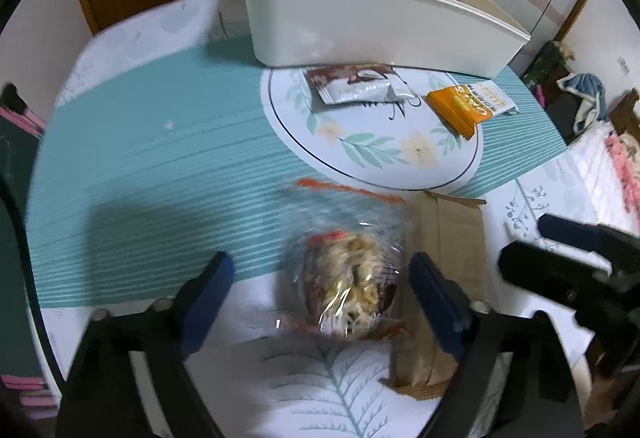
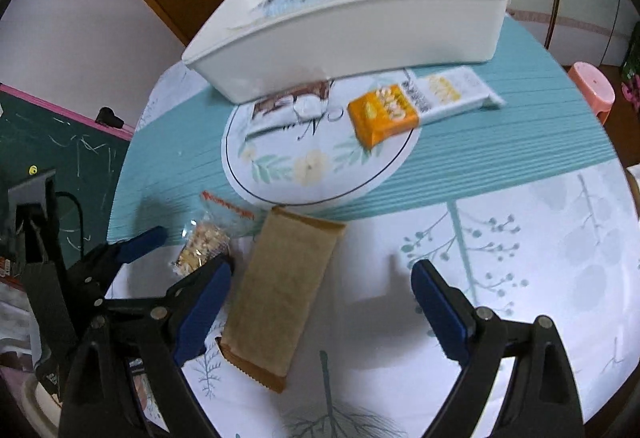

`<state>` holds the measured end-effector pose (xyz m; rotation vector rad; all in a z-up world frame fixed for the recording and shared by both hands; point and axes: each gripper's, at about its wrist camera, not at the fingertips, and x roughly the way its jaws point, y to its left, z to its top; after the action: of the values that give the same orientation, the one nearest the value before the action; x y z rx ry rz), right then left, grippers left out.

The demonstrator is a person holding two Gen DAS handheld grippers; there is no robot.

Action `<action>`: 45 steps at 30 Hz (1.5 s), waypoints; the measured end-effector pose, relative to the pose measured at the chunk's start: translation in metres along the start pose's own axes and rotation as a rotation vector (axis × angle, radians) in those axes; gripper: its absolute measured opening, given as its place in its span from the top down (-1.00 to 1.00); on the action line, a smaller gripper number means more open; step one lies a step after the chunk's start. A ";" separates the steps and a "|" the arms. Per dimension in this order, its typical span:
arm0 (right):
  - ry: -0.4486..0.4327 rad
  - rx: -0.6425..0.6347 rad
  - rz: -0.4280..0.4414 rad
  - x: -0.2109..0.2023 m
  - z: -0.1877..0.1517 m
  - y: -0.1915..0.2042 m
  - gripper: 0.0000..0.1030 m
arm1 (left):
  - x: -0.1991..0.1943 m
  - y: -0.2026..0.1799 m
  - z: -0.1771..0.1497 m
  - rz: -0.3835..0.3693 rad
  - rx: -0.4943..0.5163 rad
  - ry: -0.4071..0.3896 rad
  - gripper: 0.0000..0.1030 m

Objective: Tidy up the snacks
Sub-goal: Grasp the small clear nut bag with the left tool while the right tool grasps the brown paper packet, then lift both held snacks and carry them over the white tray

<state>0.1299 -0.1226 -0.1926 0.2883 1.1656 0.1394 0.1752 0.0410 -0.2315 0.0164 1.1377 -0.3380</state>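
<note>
Left gripper (image 1: 320, 298) jaws spread wide, a clear bag of pale puffed snacks (image 1: 352, 286) between the blue pads (image 1: 208, 302), touching neither; bag is blurred. Brown paper packet (image 1: 448, 278) lies just right of it, partly under the right pad. Further back: brown-and-white wrapper (image 1: 356, 82) and orange snack pack (image 1: 468, 106) on the floral tablecloth (image 1: 160, 158), just in front of the white bin (image 1: 360, 26). Right gripper (image 1: 568, 258) at the right edge.

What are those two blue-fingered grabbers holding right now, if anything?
Nothing. The left gripper is open, its fingers on either side of the clear snack bag without pinching it. The right gripper is open above the tablecloth, beside the brown packet.
</note>
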 end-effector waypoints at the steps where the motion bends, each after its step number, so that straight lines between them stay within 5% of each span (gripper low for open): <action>1: 0.005 0.002 0.002 0.003 0.000 -0.001 -0.80 | 0.000 0.001 0.001 0.006 0.000 -0.018 -0.40; 4: 0.018 0.013 0.006 0.010 -0.002 0.001 -0.79 | -0.001 0.002 0.001 0.002 0.019 -0.038 -0.04; 6: 0.030 0.019 0.004 0.014 -0.002 0.002 -0.80 | -0.005 0.003 0.000 0.012 0.020 -0.042 0.01; 16: 0.049 -0.045 -0.054 0.030 -0.011 0.025 -0.80 | -0.029 0.014 -0.036 0.158 -0.035 -0.085 0.03; 26: 0.035 -0.220 -0.269 0.050 -0.032 0.068 -0.80 | -0.040 0.043 -0.061 0.112 -0.237 -0.092 0.02; 38: 0.015 -0.215 -0.274 0.048 -0.039 0.071 -0.80 | -0.043 0.038 -0.071 0.137 -0.239 -0.100 0.00; 40: 0.002 -0.229 -0.268 0.038 -0.047 0.063 -0.72 | -0.043 0.035 -0.071 0.146 -0.233 -0.100 0.00; 42: -0.019 -0.267 -0.251 0.032 -0.051 0.065 -0.26 | -0.043 0.033 -0.071 0.153 -0.224 -0.100 0.00; 45: -0.022 -0.270 -0.242 0.029 -0.053 0.067 -0.21 | -0.044 0.029 -0.072 0.161 -0.215 -0.093 0.01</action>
<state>0.0950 -0.0435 -0.2184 -0.0896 1.1358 0.0790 0.1029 0.0927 -0.2272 -0.0957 1.0676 -0.0719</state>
